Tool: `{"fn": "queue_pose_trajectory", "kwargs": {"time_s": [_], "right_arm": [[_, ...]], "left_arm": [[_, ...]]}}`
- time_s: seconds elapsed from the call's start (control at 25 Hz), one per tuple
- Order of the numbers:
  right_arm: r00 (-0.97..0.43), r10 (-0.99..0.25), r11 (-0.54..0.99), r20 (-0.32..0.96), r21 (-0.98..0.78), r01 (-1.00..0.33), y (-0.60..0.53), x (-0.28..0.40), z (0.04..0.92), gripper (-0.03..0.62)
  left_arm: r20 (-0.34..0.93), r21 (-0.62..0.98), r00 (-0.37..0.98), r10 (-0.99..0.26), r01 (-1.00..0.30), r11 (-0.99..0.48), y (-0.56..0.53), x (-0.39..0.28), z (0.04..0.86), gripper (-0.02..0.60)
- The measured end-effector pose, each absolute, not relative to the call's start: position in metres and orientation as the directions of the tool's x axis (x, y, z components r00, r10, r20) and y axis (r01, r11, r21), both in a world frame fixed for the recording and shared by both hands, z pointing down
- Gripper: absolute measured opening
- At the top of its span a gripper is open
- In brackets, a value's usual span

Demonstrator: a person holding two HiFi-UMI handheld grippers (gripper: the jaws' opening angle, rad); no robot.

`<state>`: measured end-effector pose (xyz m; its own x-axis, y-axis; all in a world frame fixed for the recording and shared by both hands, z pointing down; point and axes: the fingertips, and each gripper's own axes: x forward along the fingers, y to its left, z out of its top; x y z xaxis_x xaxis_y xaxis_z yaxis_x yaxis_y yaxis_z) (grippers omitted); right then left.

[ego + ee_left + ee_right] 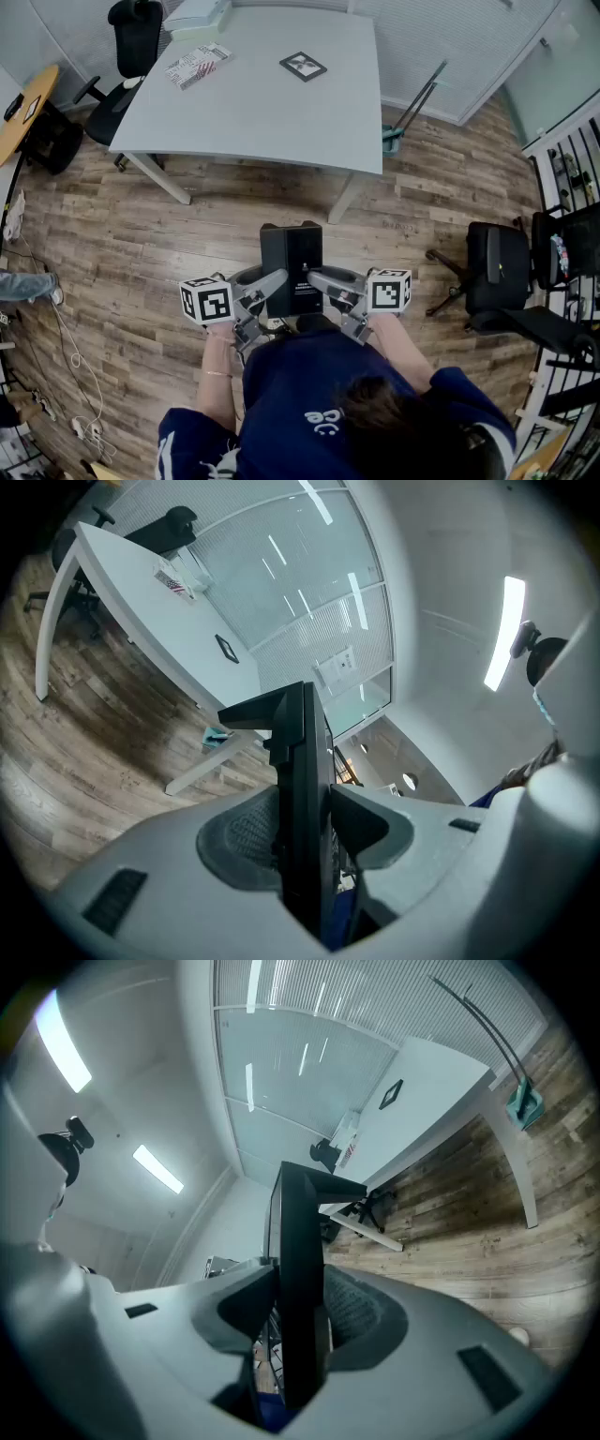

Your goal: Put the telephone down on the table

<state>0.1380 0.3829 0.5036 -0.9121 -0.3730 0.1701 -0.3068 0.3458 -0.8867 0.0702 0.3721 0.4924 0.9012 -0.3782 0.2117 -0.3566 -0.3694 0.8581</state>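
A black desk telephone [292, 269] hangs in front of the person's chest, over the wooden floor and short of the table. My left gripper [270, 290] is shut on its left edge and my right gripper [317, 281] on its right edge. In the left gripper view the telephone [305, 799] stands edge-on between the pads [246, 834], which press on it. The right gripper view shows the same dark slab [298, 1288] clamped between its pads [352, 1307]. The pale grey table [272, 103] stands ahead, beyond a strip of floor.
On the table lie a marker card [303, 66], a striped booklet [197, 65] and a pale box [197, 14] at the far left. Black office chairs stand at the upper left [131, 47] and at the right [497, 272]. Cables trail on the floor at the left.
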Motion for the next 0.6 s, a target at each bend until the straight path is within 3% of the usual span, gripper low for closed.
{"fn": "queue_pose_trajectory", "kwargs": {"time_s": [0.6], "right_arm": [[-0.901, -0.401, 0.37, 0.168, -0.87, -0.327, 0.427, 0.087, 0.506, 0.176]], "left_arm": [[0.177, 0.861, 0.896, -0.407, -0.341, -0.377, 0.42, 0.018, 0.495, 0.172]]}}
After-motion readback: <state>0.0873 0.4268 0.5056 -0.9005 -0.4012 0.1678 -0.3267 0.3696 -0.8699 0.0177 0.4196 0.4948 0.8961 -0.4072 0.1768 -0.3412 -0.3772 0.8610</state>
